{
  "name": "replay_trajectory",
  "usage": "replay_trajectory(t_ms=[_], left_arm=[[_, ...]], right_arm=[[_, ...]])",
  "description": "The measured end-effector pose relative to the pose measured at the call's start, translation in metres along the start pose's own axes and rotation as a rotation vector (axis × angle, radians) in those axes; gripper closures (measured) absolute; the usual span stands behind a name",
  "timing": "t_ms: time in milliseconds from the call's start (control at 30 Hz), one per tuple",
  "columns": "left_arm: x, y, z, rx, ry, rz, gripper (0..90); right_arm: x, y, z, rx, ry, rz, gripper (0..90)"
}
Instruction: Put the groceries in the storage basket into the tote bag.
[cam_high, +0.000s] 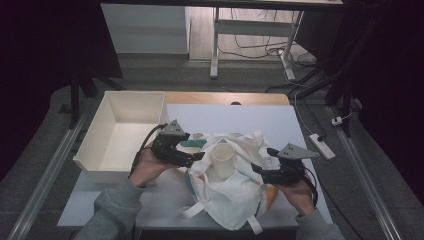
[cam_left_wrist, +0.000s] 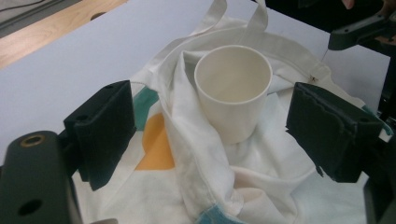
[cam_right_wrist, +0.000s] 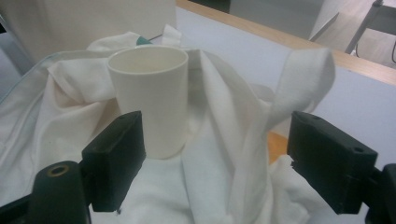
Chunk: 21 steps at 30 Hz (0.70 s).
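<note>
Both grippers stand with jaws apart and hold nothing. On the left gripper (cam_high: 196, 156), seen in the left gripper view, the 2 black pads sit wide on either side of the cup (cam_left_wrist: 233, 91) without touching it or the cloth. On the right gripper (cam_high: 256, 169), the right gripper view shows its jaws (cam_right_wrist: 224, 158) spread to either side of a fold of fabric; 1 strap (cam_right_wrist: 299, 84) stands up between them, and no pad presses on it.

Progress, as a judgement: the work in hand appears to be packing the cup into the white cloth bag (cam_high: 235, 185). The cup stands upright in a hollow of the crumpled bag, with fabric gathered against its lower wall. The upper part of the cup and its rim are bare. Whether the cup is inside the bag's opening or merely on top of the fabric cannot be told. The cloth remains to be drawn up over the cup, or the bag lifted by its straps. The white box (cam_high: 122, 135) at the left of the table (cam_high: 250, 115) holds nothing visible.

Position: in the high view the cup (cam_high: 223, 159) stands between the 2 grippers, just beside the left gripper's tips and somewhat farther from the right gripper's tips. Each gripper view places the cup ahead of the jaws, beyond the pads.
</note>
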<state>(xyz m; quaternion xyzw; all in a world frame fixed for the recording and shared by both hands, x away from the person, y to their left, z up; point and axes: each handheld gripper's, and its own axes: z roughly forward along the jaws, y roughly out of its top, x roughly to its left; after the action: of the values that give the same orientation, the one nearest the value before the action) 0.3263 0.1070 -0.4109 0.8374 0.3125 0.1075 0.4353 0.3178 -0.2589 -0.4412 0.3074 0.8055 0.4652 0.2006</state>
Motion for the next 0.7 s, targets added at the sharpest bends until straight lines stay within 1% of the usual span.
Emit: replay_trajectory(t_ms=[67, 233, 333, 500, 567, 600, 633, 667, 700], left_arm=[[-0.002, -0.004, 0.001, 0.003, -0.002, -0.012, 15.9], [-0.01, -0.015, 0.008, 0.029, -0.003, -0.017, 16.6], [-0.013, -0.021, 0.01, 0.039, 0.004, -0.02, 16.7], [-0.018, -0.027, 0.01, 0.037, 0.011, -0.019, 16.9], [-0.021, -0.03, 0.01, 0.027, 0.031, -0.008, 17.8], [-0.023, -0.031, 0.011, 0.022, 0.04, -0.011, 17.8], [-0.025, -0.033, 0.012, 0.02, 0.03, -0.019, 17.7], [-0.027, -0.035, 0.015, 0.026, 0.024, -0.017, 17.6], [-0.028, -0.035, 0.016, 0.033, 0.029, -0.013, 17.3]], right_arm=[[-0.002, -0.003, -0.002, 0.005, -0.008, 0.001, 20.7], [-0.003, -0.009, -0.008, 0.019, -0.025, -0.009, 21.8], [-0.005, -0.011, -0.011, 0.024, -0.034, -0.009, 22.2], [-0.007, -0.015, -0.015, 0.034, -0.04, -0.009, 23.1], [-0.008, -0.016, -0.017, 0.038, -0.042, -0.006, 23.2], [-0.008, -0.017, -0.017, 0.041, -0.044, -0.005, 23.2], [-0.008, -0.018, -0.017, 0.042, -0.045, -0.005, 23.3], [-0.008, -0.019, -0.018, 0.046, -0.046, -0.004, 23.3], [-0.008, -0.02, -0.018, 0.048, -0.046, -0.004, 23.3]])
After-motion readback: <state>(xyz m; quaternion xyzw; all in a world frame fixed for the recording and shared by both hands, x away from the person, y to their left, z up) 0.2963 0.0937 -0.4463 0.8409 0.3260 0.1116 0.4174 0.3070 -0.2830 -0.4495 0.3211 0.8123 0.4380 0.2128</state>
